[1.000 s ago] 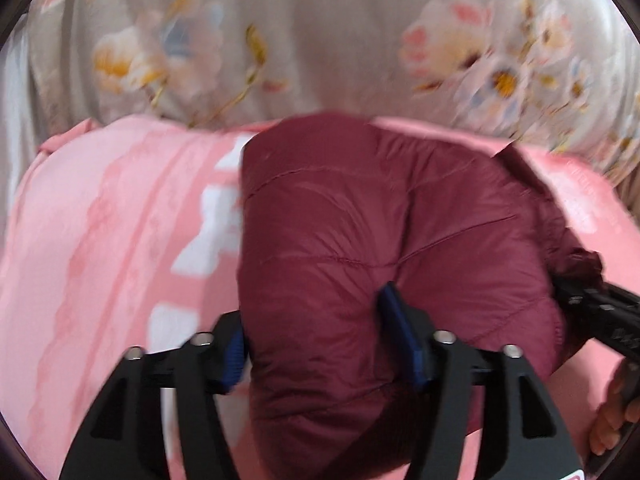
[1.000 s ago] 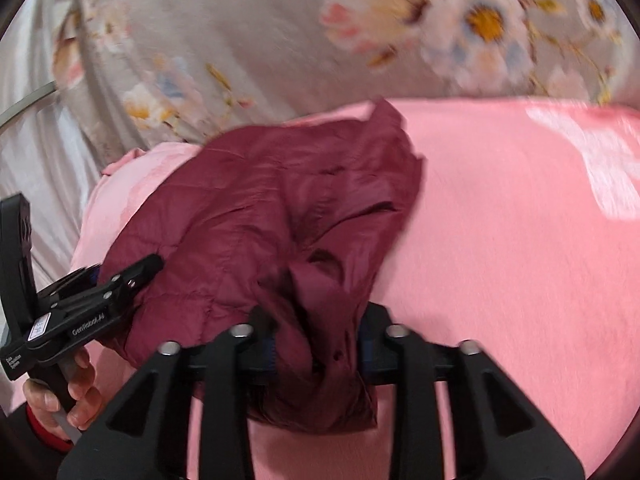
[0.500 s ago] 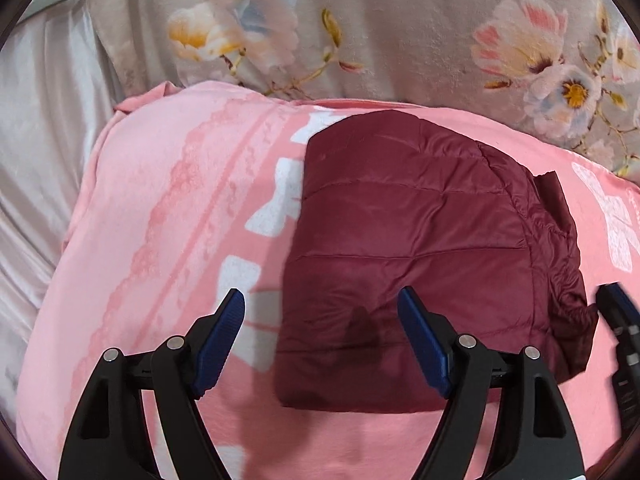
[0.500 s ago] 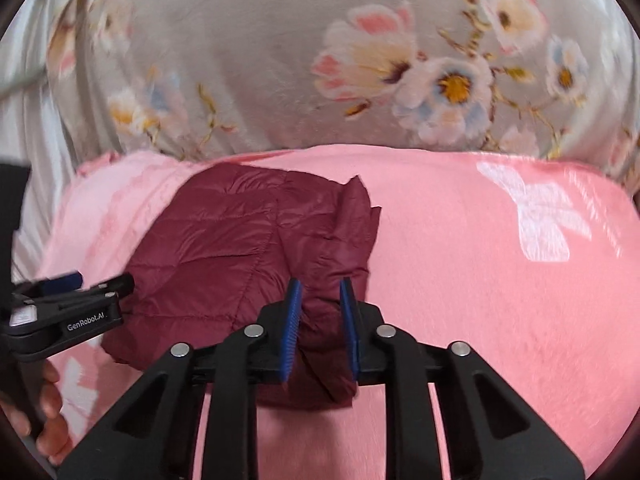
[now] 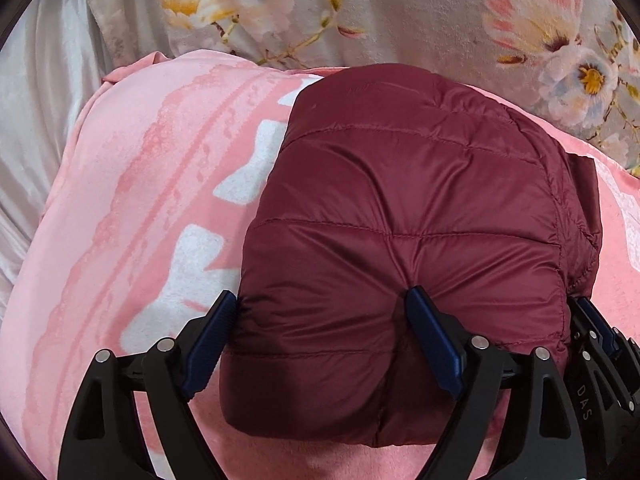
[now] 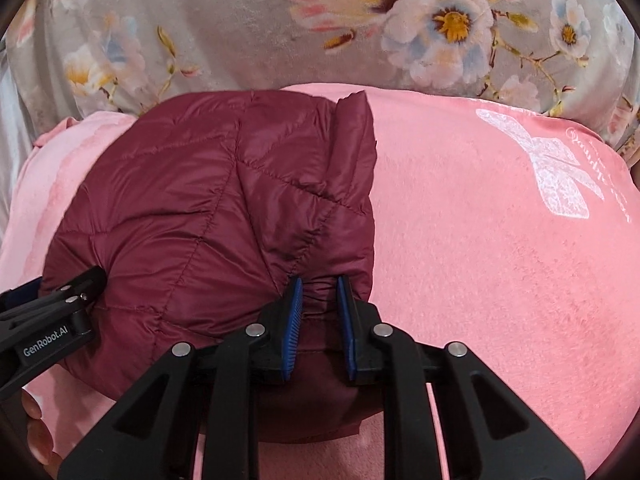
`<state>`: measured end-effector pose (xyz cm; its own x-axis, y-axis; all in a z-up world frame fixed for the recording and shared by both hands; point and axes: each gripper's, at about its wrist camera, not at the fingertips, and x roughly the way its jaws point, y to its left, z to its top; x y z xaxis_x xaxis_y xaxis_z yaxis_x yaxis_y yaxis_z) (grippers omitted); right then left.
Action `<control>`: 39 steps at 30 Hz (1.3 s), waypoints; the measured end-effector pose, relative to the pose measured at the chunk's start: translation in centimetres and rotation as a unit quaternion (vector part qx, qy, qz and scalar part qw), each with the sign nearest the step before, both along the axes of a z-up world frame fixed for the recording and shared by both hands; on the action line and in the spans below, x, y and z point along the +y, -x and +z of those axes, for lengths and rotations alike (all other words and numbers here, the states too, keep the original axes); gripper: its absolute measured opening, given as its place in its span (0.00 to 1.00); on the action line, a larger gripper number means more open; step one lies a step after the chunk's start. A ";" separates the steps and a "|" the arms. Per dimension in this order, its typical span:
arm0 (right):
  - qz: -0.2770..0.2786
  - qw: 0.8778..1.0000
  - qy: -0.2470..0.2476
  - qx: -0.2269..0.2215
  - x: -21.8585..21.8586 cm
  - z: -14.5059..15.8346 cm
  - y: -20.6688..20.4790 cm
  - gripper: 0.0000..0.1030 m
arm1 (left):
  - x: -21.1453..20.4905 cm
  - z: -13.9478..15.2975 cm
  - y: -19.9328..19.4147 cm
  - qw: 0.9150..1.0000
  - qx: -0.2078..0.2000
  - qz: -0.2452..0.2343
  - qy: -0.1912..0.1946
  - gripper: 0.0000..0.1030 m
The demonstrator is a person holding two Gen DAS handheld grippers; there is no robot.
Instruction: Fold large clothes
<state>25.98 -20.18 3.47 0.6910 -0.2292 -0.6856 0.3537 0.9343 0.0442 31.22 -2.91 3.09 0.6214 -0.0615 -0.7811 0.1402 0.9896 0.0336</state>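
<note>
A maroon quilted puffer jacket (image 5: 400, 208) lies folded in a thick bundle on a pink blanket (image 5: 132, 216). My left gripper (image 5: 320, 328) straddles the bundle's near left corner, jaws wide, with the padding bulging between the blue pads. My right gripper (image 6: 318, 312) has its pads closed narrowly on the gathered hem at the jacket's (image 6: 208, 216) near right edge. The left gripper also shows in the right wrist view (image 6: 60, 300), and the right gripper in the left wrist view (image 5: 596, 328).
A grey floral blanket (image 6: 320, 32) covers the bed behind the pink blanket (image 6: 480, 240). A pale silky sheet (image 5: 36, 120) lies at the far left. A white bow print (image 6: 556, 168) marks the pink blanket at right.
Half a second ago both grippers were pulled back with the jacket lying flat. Now both have moved forward onto its near edge, the left jaws closing on the corner, the right on the hem.
</note>
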 end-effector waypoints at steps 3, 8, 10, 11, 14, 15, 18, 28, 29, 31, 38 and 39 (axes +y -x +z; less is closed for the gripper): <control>0.000 1.000 -0.006 0.000 -0.1 -0.1 0.0 0.16 | -0.1 -0.5 -0.1 1.000 -0.005 -0.003 -0.002 0.85; 0.001 1.000 -0.025 -0.004 -0.5 -0.3 0.1 0.17 | -0.8 -0.9 0.1 0.999 -0.023 -0.004 -0.022 0.86; 0.001 1.000 -0.026 -0.005 -0.5 -0.3 0.1 0.17 | -1.1 -1.0 0.3 0.999 -0.032 -0.003 -0.030 0.86; 0.001 1.000 -0.026 -0.006 -0.5 -0.3 0.1 0.17 | -1.2 -1.1 0.3 0.999 -0.035 -0.003 -0.033 0.86; 0.001 1.000 -0.027 -0.006 -0.5 -0.3 0.2 0.17 | -1.5 -1.2 0.4 0.998 -0.045 -0.001 -0.043 0.86; 0.001 1.000 -0.028 -0.007 -0.6 -0.4 0.2 0.17 | -1.6 -1.3 0.5 0.998 -0.051 -0.001 -0.048 0.86; 0.002 1.000 -0.030 -0.007 -0.5 -0.4 0.2 0.17 | -2.0 -1.3 0.8 0.996 -0.061 0.001 -0.060 0.86; 0.003 1.000 -0.030 -0.006 -0.7 -0.6 0.0 0.17 | -2.3 -1.3 0.9 0.995 -0.068 0.004 -0.073 0.86; 0.002 1.000 -0.028 -0.005 -0.6 -0.6 0.0 0.17 | -2.3 -1.3 1.0 0.995 -0.068 0.004 -0.074 0.86; 0.001 1.000 -0.021 -0.001 -0.4 -0.6 -0.1 0.18 | -2.3 -1.3 0.9 0.995 -0.069 0.005 -0.077 0.86; 0.002 0.999 -0.035 -0.022 -0.9 1.0 3.1 0.35 | -0.8 -0.4 2.3 0.997 -0.069 0.010 -0.046 0.86; 0.002 0.999 -0.032 -0.036 -0.8 1.6 4.9 0.47 | -0.1 -0.1 3.2 0.997 -0.069 0.010 -0.031 0.86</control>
